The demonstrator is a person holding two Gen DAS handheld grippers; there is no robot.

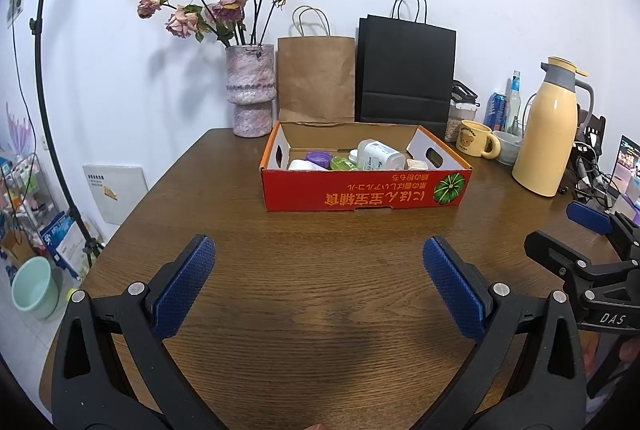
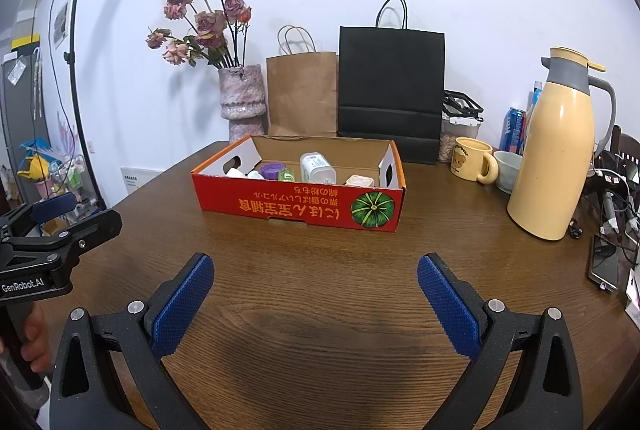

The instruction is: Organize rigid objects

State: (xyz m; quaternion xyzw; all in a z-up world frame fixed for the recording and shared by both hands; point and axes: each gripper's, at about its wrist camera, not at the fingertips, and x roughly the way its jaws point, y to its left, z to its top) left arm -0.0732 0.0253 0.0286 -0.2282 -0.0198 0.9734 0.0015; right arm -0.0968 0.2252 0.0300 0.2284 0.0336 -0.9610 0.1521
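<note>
From the left wrist view, the left gripper [image 1: 319, 270] hovers over bare wood at the near side of the bench [image 1: 248, 214], its blue pads wide apart and holding nothing. Well beyond it, at the far middle of the bench, sits the red cardboard box [image 1: 360, 190]. Inside lie a white bottle [image 1: 378, 155] on its side, a purple lid [image 1: 319, 159], a green container [image 1: 342, 163] and a couple of small pale tubs. The right gripper [image 1: 560, 234] shows at the right edge, also empty.

From the right wrist view, the right gripper [image 2: 316, 272] is likewise spread open with nothing between its pads, above the near part of the bench [image 2: 440, 250]. The red cardboard box [image 2: 296, 202] stands ahead and slightly left, with the white bottle [image 2: 317, 166], purple lid [image 2: 273, 171] and green container [image 2: 286, 174] resting in it. The left gripper [image 2: 60, 214] pokes in from the left edge.

No loose small items appear on the open wood near the box, so gathering looks largely done; whether the mug [image 2: 472, 158], bowl and thermos [image 2: 560, 154] on the right belong to the job cannot be told.
</note>
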